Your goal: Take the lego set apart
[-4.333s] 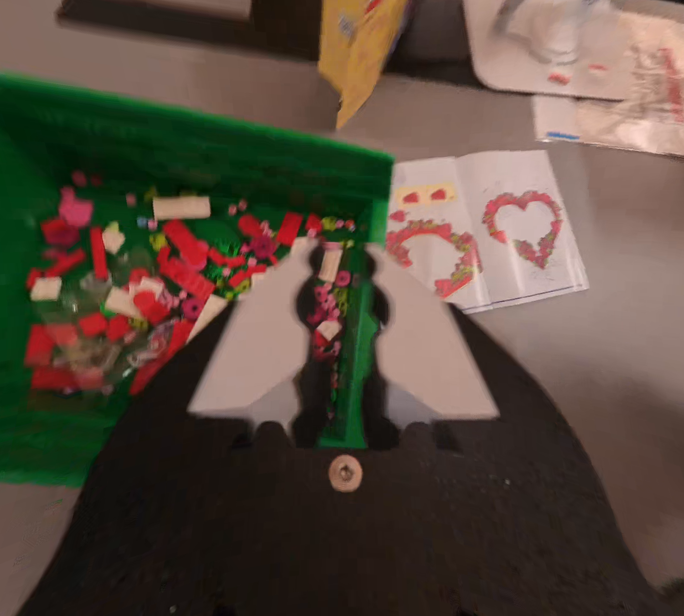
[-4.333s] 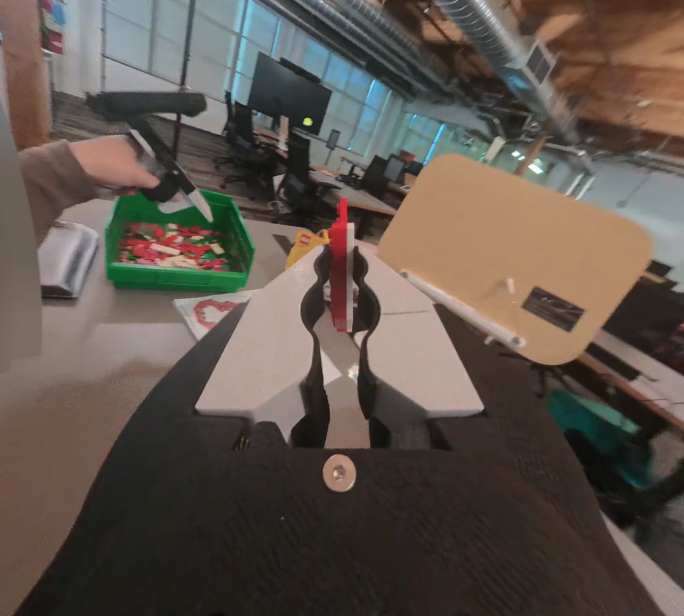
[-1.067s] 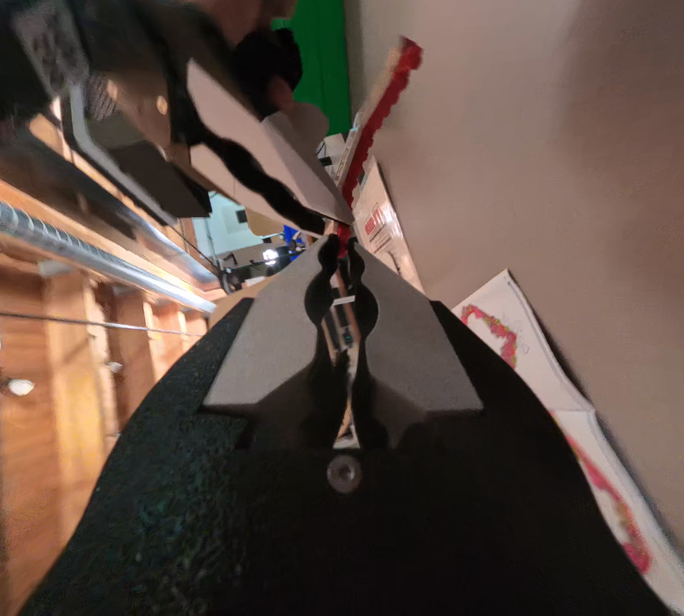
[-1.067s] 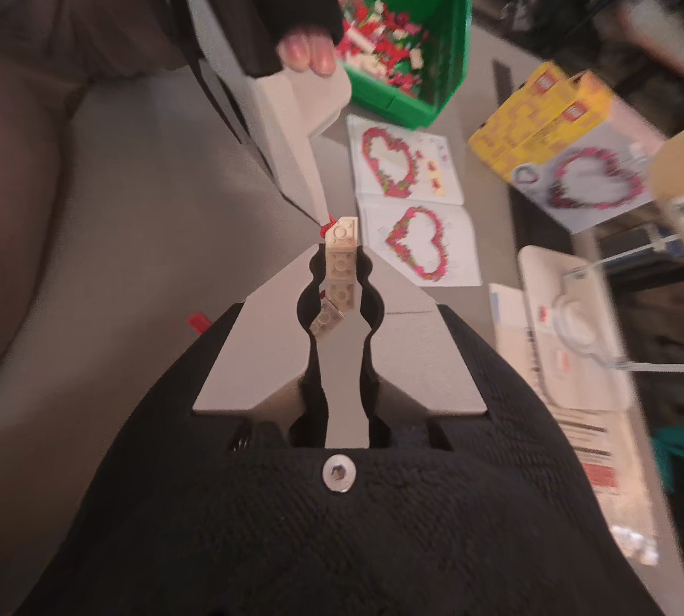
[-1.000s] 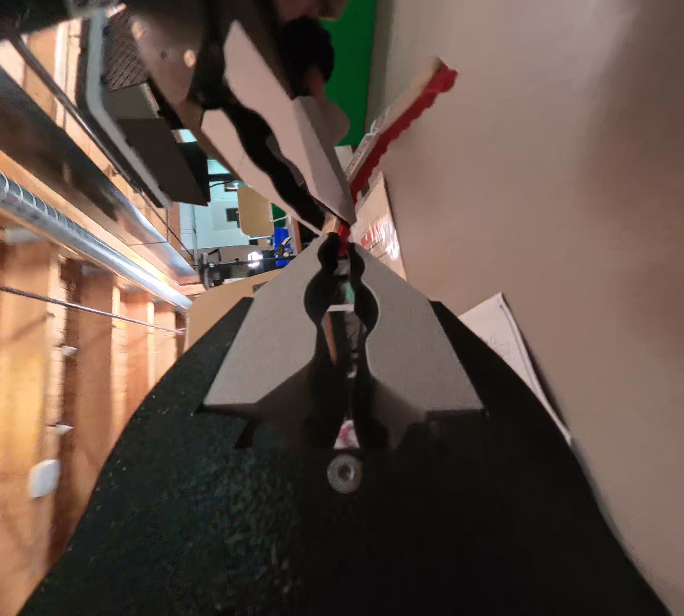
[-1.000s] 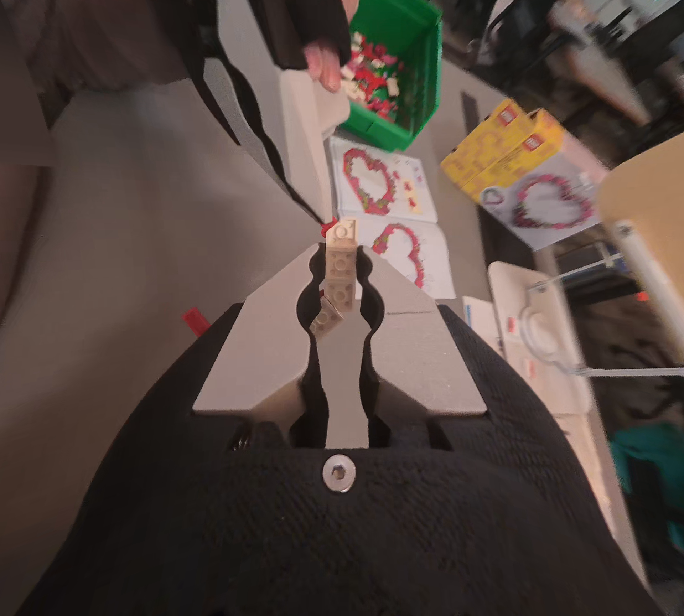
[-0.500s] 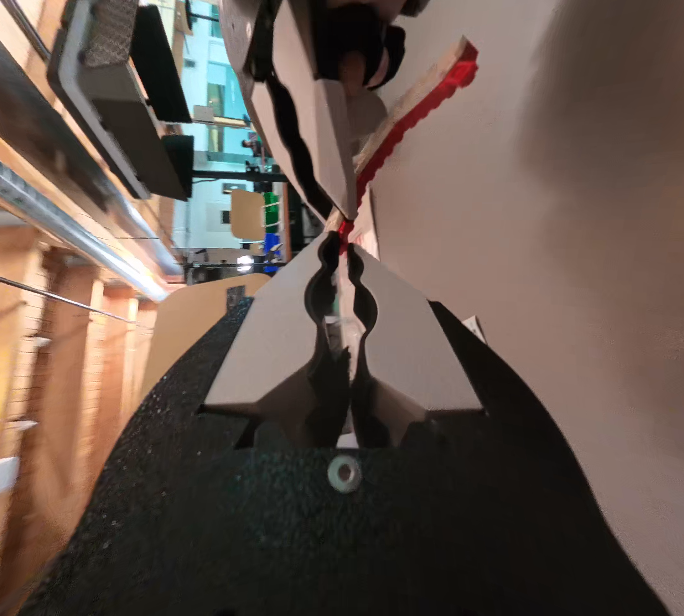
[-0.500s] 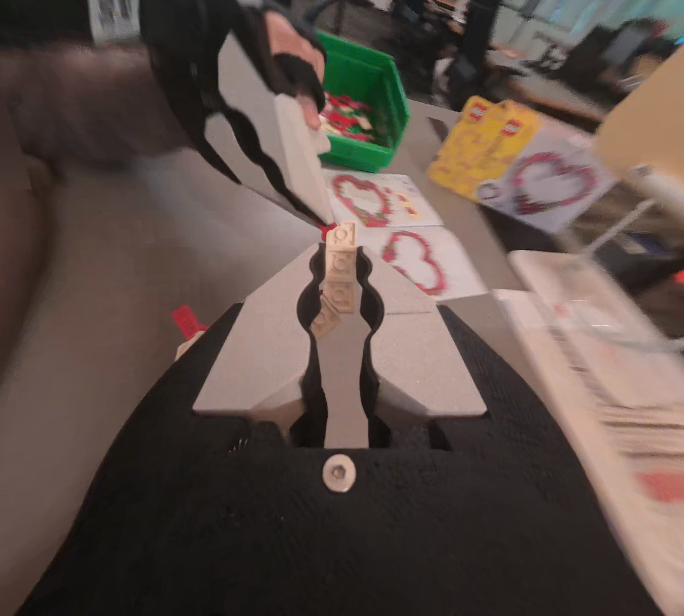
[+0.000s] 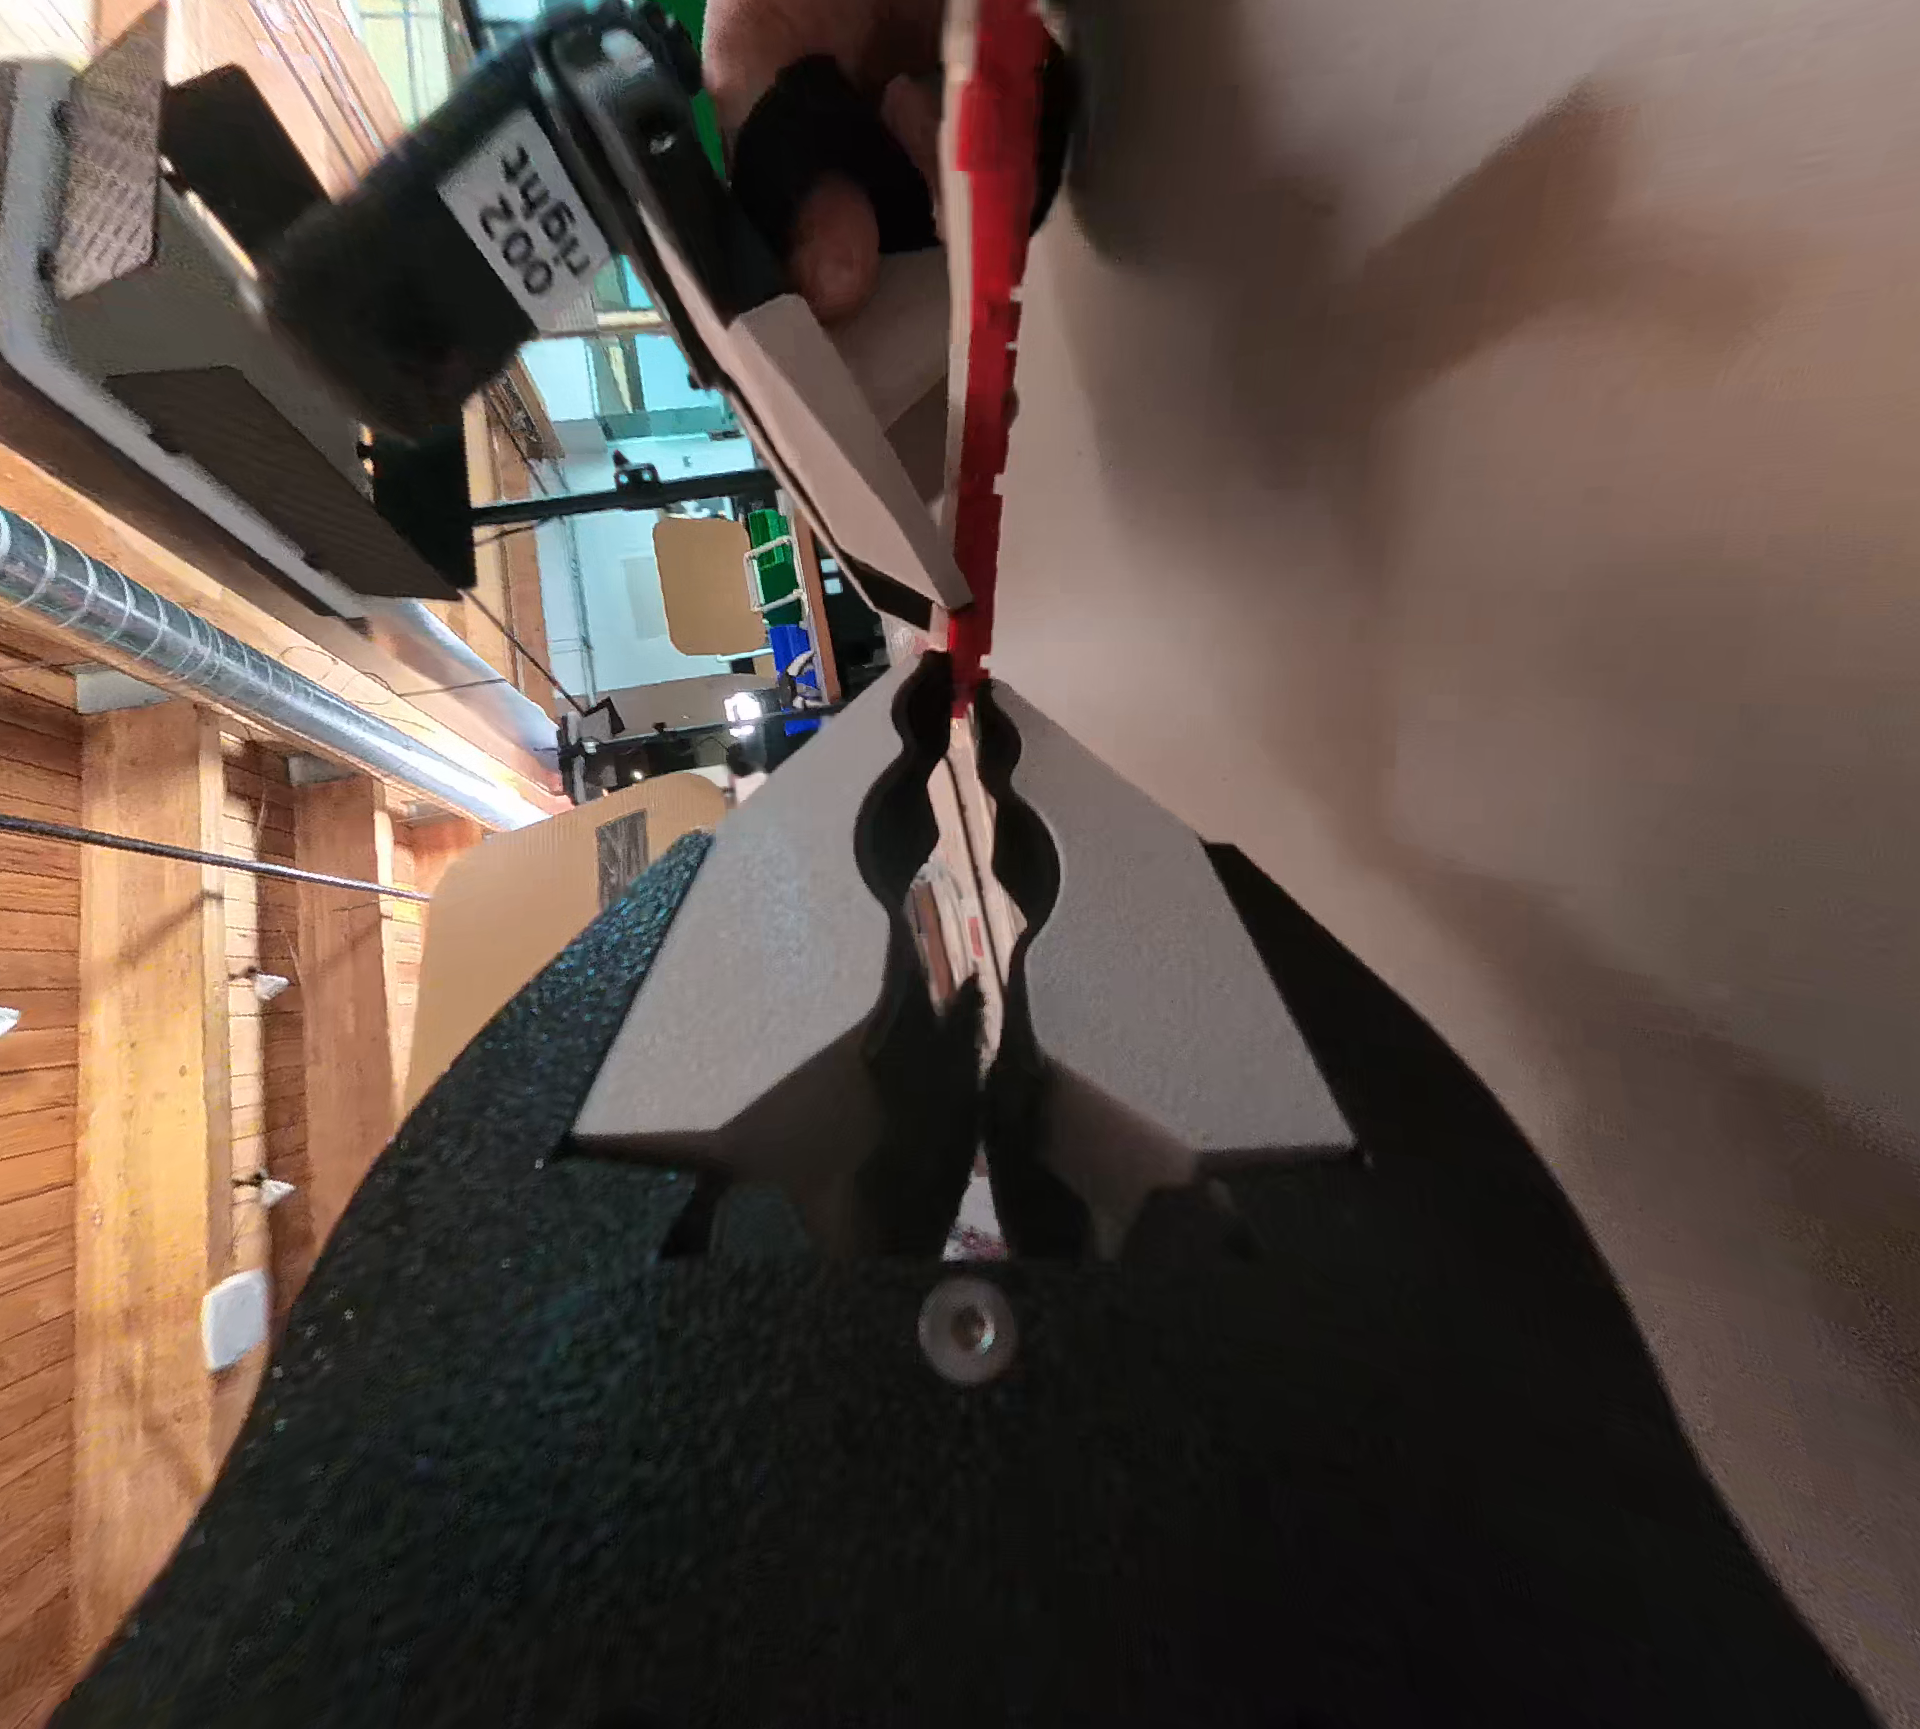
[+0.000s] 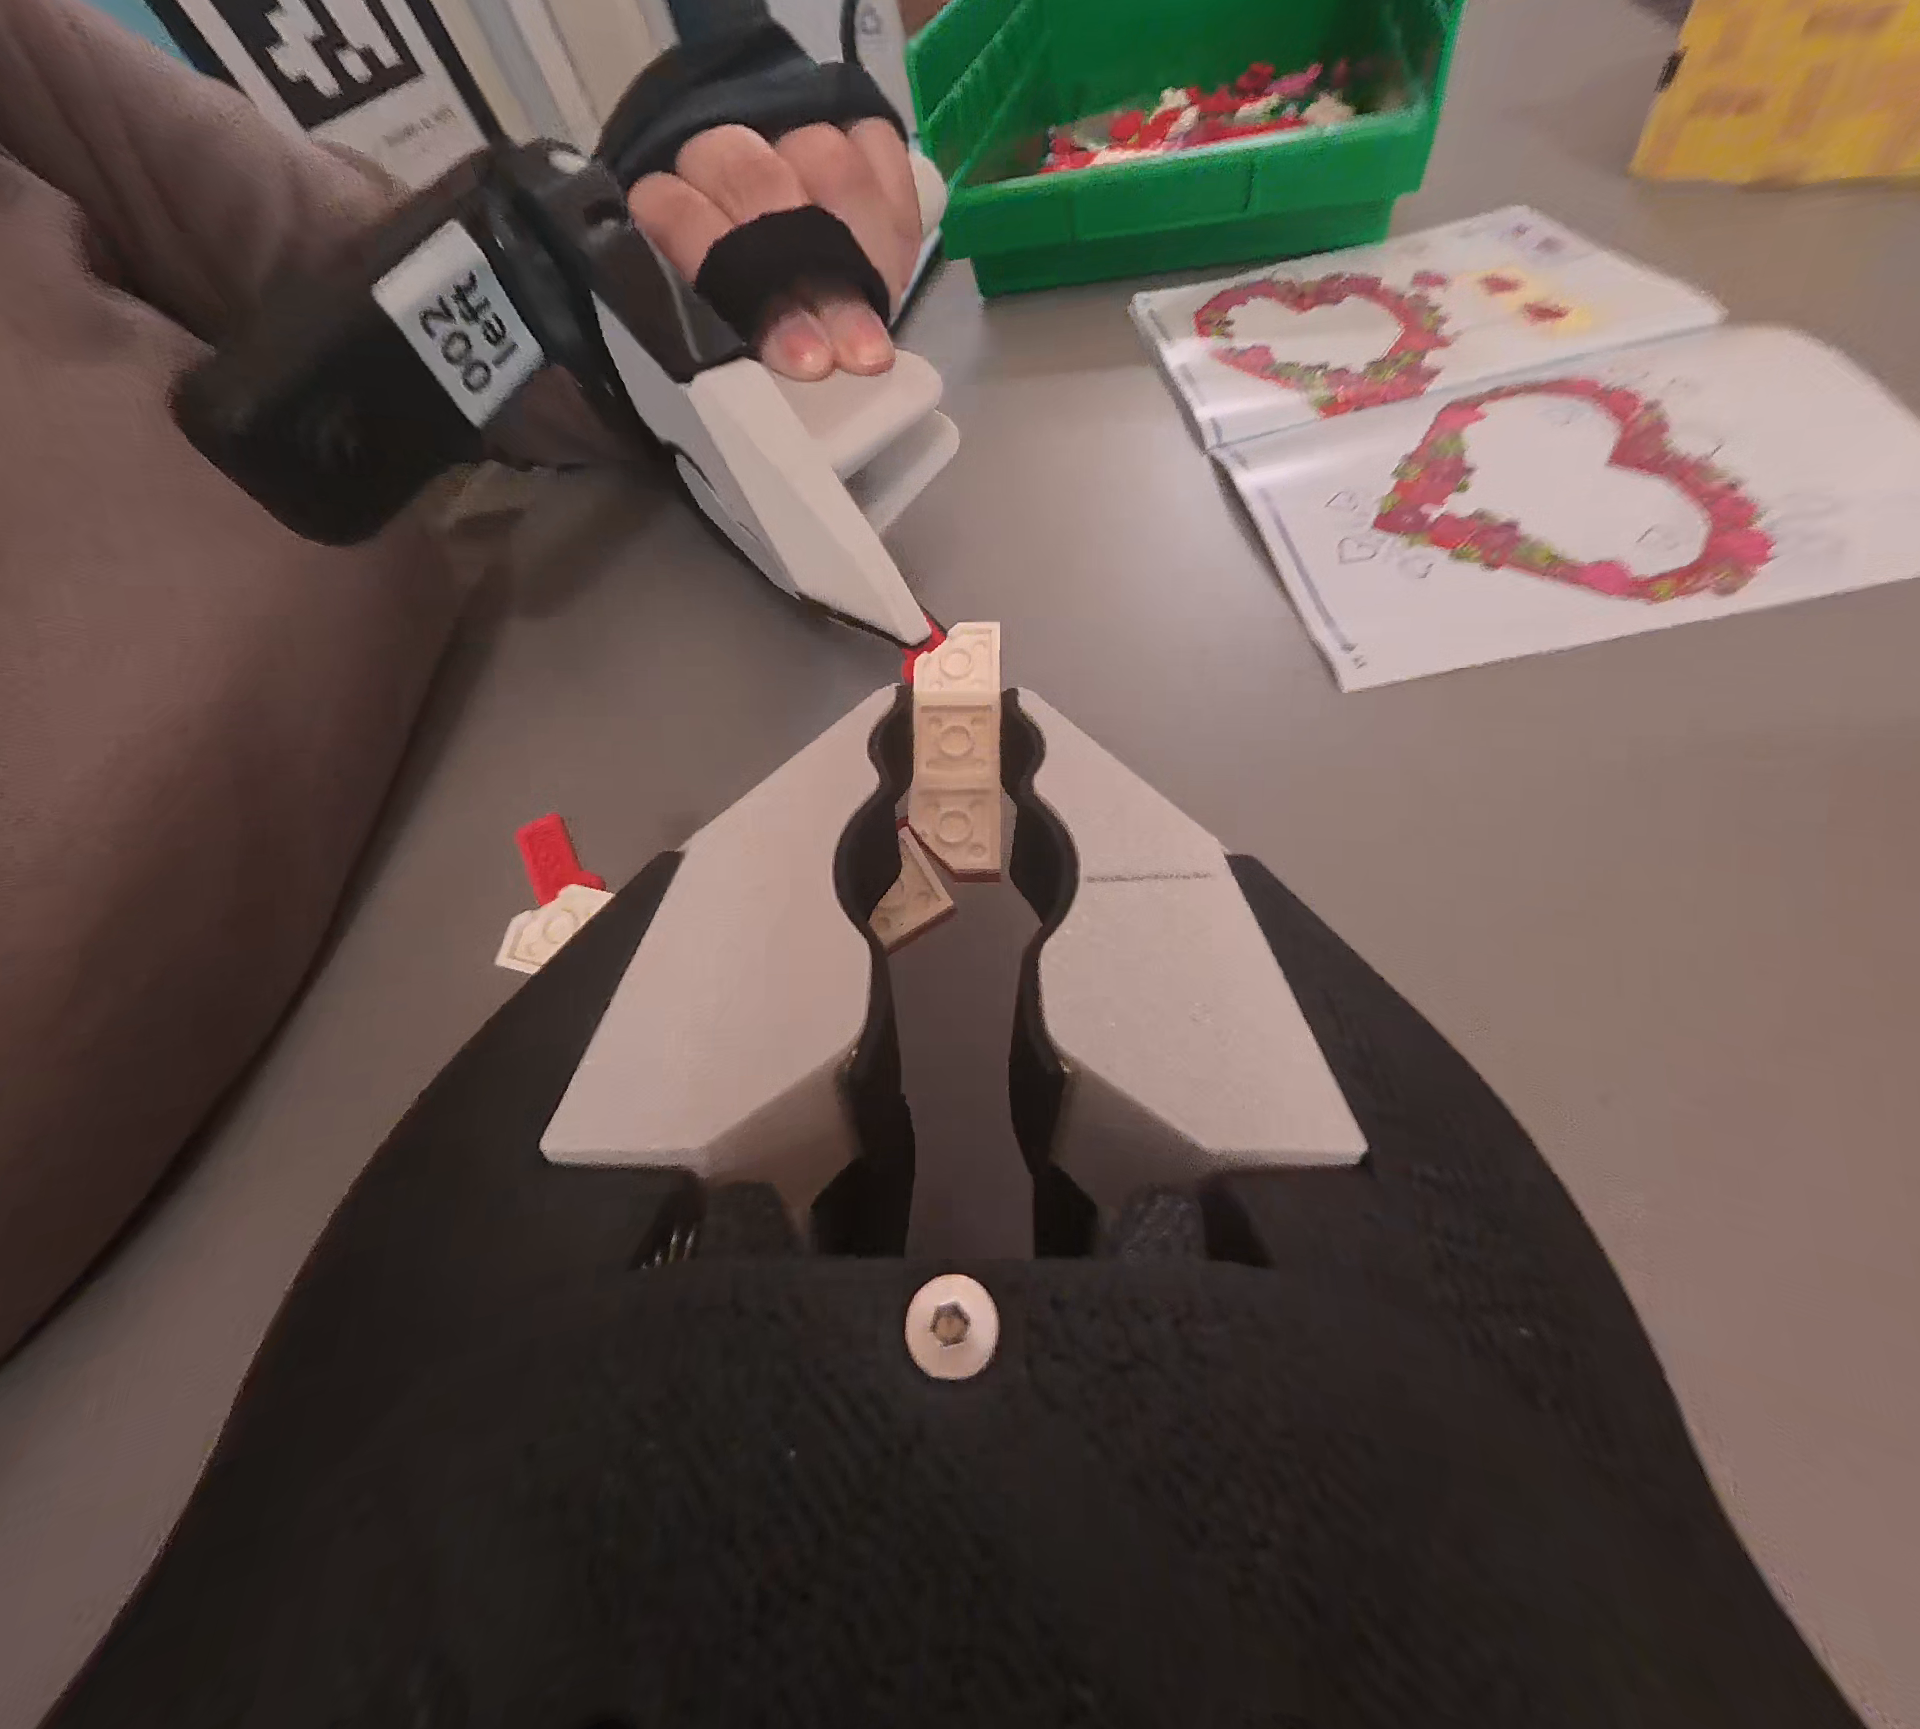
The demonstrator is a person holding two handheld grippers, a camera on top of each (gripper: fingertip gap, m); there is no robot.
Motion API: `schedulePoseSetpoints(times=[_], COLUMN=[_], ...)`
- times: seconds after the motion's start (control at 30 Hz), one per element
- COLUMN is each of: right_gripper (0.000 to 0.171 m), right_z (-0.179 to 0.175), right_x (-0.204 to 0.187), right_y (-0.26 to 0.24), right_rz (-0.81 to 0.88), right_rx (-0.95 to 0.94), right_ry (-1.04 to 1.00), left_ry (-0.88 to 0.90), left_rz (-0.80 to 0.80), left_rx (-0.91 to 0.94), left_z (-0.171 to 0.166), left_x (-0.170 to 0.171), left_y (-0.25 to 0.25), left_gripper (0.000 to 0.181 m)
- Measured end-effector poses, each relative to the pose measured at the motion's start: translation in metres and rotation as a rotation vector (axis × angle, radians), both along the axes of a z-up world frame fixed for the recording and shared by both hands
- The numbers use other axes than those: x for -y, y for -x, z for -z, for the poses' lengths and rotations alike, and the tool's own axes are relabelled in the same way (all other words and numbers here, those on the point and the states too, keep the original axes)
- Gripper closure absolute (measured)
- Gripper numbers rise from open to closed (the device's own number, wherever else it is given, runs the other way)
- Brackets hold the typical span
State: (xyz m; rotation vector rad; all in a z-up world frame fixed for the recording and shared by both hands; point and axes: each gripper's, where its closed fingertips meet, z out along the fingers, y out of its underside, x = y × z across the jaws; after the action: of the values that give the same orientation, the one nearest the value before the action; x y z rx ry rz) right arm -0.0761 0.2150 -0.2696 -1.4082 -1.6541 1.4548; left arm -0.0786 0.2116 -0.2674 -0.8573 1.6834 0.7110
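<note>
My right gripper [image 10: 956,694] is shut on a tan lego strip [image 10: 954,749] that stands up between its fingers. A small tan plate [image 10: 912,905] hangs at an angle from the strip's lower end. My left gripper [image 10: 912,632] comes in from the left and pinches a small red piece [image 10: 927,653] at the strip's top end. In the left wrist view my left gripper [image 9: 962,687] is shut on the end of a red lego strip [image 9: 987,329] seen edge-on. The right gripper [image 9: 940,599] touches it from above. A red piece [image 10: 548,848] and a tan piece [image 10: 551,929] show left of my right fingers.
A green bin [image 10: 1195,204] with loose lego pieces stands at the back of the grey table [image 10: 1507,952]. Two open booklets with red heart pictures [image 10: 1507,453] lie at the right. A yellow box [image 10: 1787,17] is at the far right. A brown sleeve [image 10: 156,640] fills the left.
Both grippers have turned while keeping their hold. In the left wrist view the red strip swung from slanted to nearly vertical. In the right wrist view the bin and booklets shifted right and closer.
</note>
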Motion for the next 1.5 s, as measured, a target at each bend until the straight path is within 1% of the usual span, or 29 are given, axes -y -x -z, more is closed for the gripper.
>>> schedulePoseSetpoints(times=[0.1, 0.23, 0.3, 0.4, 0.5, 0.73, 0.9, 1.07, 1.23, 1.3, 1.37, 1.4, 1.43, 1.47, 1.5], right_gripper=[0.157, 0.156, 0.156, 0.156, 0.157, 0.156, 0.156, 0.156, 0.156, 0.156, 0.156, 0.154, 0.148, 0.138, 0.135], right_z=[0.003, 0.006, 0.005, -0.002, -0.005, -0.011, -0.015, -0.015, -0.004, -0.001, -0.006, -0.015, -0.024, -0.027, -0.024], right_x=[-0.004, -0.01, -0.013, -0.016, -0.016, -0.016, -0.015, -0.017, -0.026, -0.028, -0.026, -0.022, -0.016, -0.009, 0.002], right_y=[-0.003, -0.002, -0.001, -0.001, -0.001, -0.003, -0.004, -0.002, 0.005, 0.007, 0.006, 0.003, -0.001, -0.006, -0.01], right_rz=[-0.02, -0.007, 0.019, 0.104, 0.144, 0.167, 0.158, 0.175, 0.306, 0.336, 0.321, 0.278, 0.218, 0.153, 0.078], right_rx=[0.043, 0.079, 0.063, -0.006, -0.035, -0.084, -0.109, -0.101, -0.033, -0.014, -0.048, -0.107, -0.163, -0.184, -0.163], right_ry=[0.143, 0.22, 0.197, 0.103, 0.085, 0.072, 0.105, 0.169, 0.17, 0.148, 0.139, 0.146, 0.143, 0.118, 0.066], left_ry=[-0.053, -0.093, -0.075, -0.056, -0.072, -0.077, -0.07, -0.08, -0.042, -0.018, 0.003, 0.026, 0.028, 0.016, 0.008], left_rz=[0.017, 0.027, 0.016, -0.009, -0.008, -0.005, -0.007, -0.031, -0.105, -0.109, -0.094, -0.093, -0.1, -0.093, -0.079], left_rx=[-0.001, 0.003, 0.035, 0.08, 0.095, 0.14, 0.154, 0.15, 0.147, 0.157, 0.168, 0.154, 0.136, 0.107, 0.078], left_z=[0.003, 0.006, 0.006, 0.001, 0.0, -0.004, -0.007, -0.007, 0.002, 0.006, 0.008, 0.013, 0.018, 0.021, 0.024], left_x=[-0.004, -0.011, -0.013, -0.016, -0.016, -0.016, -0.015, -0.016, -0.025, -0.027, -0.026, -0.026, -0.028, -0.029, -0.029], left_y=[-0.004, -0.003, -0.002, -0.001, -0.001, -0.002, -0.003, -0.001, 0.007, 0.009, 0.01, 0.011, 0.013, 0.014, 0.014], left_gripper=[0.179, 0.178, 0.178, 0.179, 0.179, 0.179, 0.179, 0.179, 0.179, 0.179, 0.179, 0.179, 0.179, 0.179, 0.179])
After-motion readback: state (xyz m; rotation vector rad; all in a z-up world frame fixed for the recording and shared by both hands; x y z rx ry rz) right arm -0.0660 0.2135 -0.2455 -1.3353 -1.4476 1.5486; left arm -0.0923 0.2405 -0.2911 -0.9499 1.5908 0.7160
